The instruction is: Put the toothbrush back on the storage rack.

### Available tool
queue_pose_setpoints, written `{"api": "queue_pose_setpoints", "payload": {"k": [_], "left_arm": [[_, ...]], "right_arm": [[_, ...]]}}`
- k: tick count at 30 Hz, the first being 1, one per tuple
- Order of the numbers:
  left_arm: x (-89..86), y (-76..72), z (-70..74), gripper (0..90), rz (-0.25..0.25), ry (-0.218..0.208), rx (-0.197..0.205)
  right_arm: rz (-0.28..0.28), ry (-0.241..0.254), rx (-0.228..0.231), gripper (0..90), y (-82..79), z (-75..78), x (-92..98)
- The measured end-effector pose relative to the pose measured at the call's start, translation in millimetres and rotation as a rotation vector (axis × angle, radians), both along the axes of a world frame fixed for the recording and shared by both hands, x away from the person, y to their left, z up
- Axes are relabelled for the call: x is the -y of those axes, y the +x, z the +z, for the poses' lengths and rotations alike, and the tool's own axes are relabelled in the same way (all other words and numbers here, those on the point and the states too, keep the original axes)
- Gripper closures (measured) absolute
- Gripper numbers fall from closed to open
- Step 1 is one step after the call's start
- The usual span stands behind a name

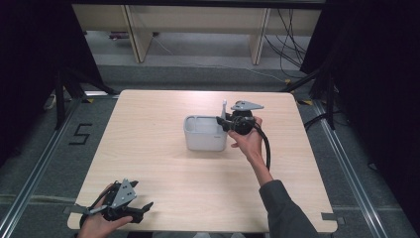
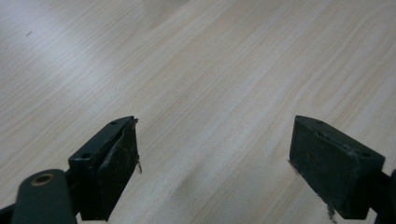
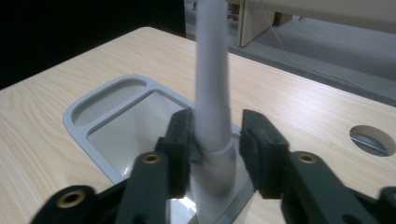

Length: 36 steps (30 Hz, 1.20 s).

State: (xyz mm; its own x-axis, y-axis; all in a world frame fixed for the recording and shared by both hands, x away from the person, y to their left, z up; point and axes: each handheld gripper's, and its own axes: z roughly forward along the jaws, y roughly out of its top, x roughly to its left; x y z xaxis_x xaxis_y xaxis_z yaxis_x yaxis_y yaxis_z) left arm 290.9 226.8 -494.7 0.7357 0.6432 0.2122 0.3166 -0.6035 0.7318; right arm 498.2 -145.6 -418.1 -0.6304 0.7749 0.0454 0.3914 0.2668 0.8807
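A pale grey rectangular tub (image 1: pixel 204 140) with a narrow side compartment stands near the middle of the table; in the right gripper view its rim (image 3: pixel 77 116) is seen from above. My right gripper (image 1: pixel 221 122) hovers over the tub's right end, jaws pointing left. A white upright handle (image 1: pixel 224 106) stands between the jaws, its lower end down in the tub. In the right gripper view the white handle (image 3: pixel 212 93) is blurred, the left pad (image 3: pixel 183 140) lies against it and a small gap separates it from the other pad. My left gripper (image 1: pixel 141 197) rests open at the front left corner, with bare wood between its jaws (image 2: pixel 215 140).
A round hole (image 3: pixel 373 140) is cut in the tabletop to the right of the tub in the right gripper view. Wooden furniture legs (image 1: pixel 141 34) and loose cables (image 1: pixel 289 44) lie beyond the far edge. Black curtains flank the table.
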Motion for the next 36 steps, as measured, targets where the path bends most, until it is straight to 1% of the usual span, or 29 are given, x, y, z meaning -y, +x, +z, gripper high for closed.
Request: {"api": "queue_pose_setpoints", "payload": {"k": [2,3,4,5,6,9,10,11,12,13,14,15,17,18,19,21,22,24,25,26,27,28,29,30,31,32,33,34,36], "left_arm": [[-0.6,0.2,0.8,15.1,-0.005,0.005,0.001],[-0.2,0.1,0.3,15.1,0.000,-0.003,0.001],[-0.5,0.1,0.5,15.1,0.002,0.004,0.003],[-0.2,0.1,0.2,15.1,-0.001,-0.001,0.004],[-0.2,0.3,0.0,15.1,-0.001,0.003,0.000],[-0.1,0.1,0.2,15.1,0.002,0.001,0.003],[-0.2,0.0,0.4,15.1,-0.001,0.000,0.003],[-0.7,0.2,0.8,15.1,-0.006,0.007,0.001],[-0.1,0.1,0.1,15.1,0.005,-0.003,0.002],[-0.3,0.3,0.1,15.1,0.004,0.001,0.005],[-0.2,0.2,0.2,15.1,0.002,0.002,0.006],[0.0,0.2,0.1,15.1,-0.001,0.002,0.002],[0.0,0.4,-0.1,15.1,-0.001,0.001,0.001],[-0.1,0.4,-0.1,15.1,0.000,0.001,0.001],[-0.1,0.3,0.0,15.1,0.002,0.002,0.003],[0.0,0.3,0.1,15.1,0.000,0.002,0.003],[0.1,0.3,-0.1,15.1,0.000,0.000,0.002],[0.1,0.3,-0.1,15.1,0.000,0.000,0.002],[0.1,0.3,-0.1,15.1,0.001,0.001,0.003],[0.1,0.3,0.0,15.1,0.000,0.000,0.002],[0.1,0.4,-0.1,15.1,0.000,0.001,0.002],[0.2,0.4,-0.3,15.1,0.002,0.000,0.003],[0.3,0.2,-0.4,15.1,0.003,-0.002,0.003],[0.2,0.1,-0.2,15.1,0.002,0.001,0.004],[0.1,0.1,0.0,15.1,0.000,0.001,0.002],[0.1,0.3,-0.2,15.1,0.001,0.000,0.002],[0.1,0.4,-0.3,15.1,0.001,0.001,0.002],[0.3,0.2,-0.6,15.1,0.004,-0.002,0.002],[0.4,0.1,-0.5,15.1,0.003,-0.002,0.003]], "right_arm": [[0.001,0.005,0.005,55.3,-1.5,0.6,-0.6],[-0.001,0.005,0.013,52.9,-2.9,1.5,-0.1],[-0.009,0.015,0.006,51.3,-4.0,1.9,0.0],[-0.007,0.022,0.007,49.6,-4.7,2.6,1.0],[0.003,0.006,0.021,48.3,-5.0,3.8,2.9],[-0.006,0.024,0.018,44.3,-8.1,6.2,5.7],[-0.014,0.010,0.031,43.6,-8.4,7.3,8.0],[-0.005,0.022,0.016,43.1,-9.2,7.7,8.3],[-0.017,0.034,0.013,42.5,-10.2,7.6,8.4],[-0.013,0.023,0.028,42.0,-11.0,8.8,11.3],[-0.025,0.042,0.013,41.7,-13.1,8.9,11.9],[-0.019,0.030,0.022,41.0,-13.2,9.4,14.2],[-0.018,0.036,0.030,40.4,-15.4,9.4,16.3],[-0.026,0.053,0.009,40.0,-18.1,10.0,16.9],[-0.032,0.057,0.008,39.2,-19.2,10.4,18.3],[-0.025,0.047,0.027,39.1,-20.4,11.3,21.4],[-0.032,0.054,0.010,39.0,-22.5,12.2,21.7],[-0.039,0.060,0.012,38.7,-24.9,13.1,22.9],[-0.045,0.075,0.011,38.6,-26.6,13.2,22.8],[-0.028,0.066,0.023,38.4,-26.2,13.8,24.4],[-0.027,0.068,0.013,37.9,-27.4,14.4,24.6],[-0.023,0.045,0.034,37.5,-27.6,15.1,26.3],[-0.025,0.068,0.014,37.2,-29.7,15.1,25.6],[-0.029,0.076,0.015,37.0,-30.5,15.0,25.8],[-0.028,0.068,0.006,36.7,-32.3,15.6,26.4],[-0.024,0.074,0.022,36.5,-32.8,14.4,26.1],[-0.029,0.076,0.005,36.4,-35.7,14.8,26.2],[-0.022,0.070,0.020,36.2,-35.4,14.3,27.2],[-0.029,0.081,0.010,35.8,-38.8,13.3,27.7]]}}
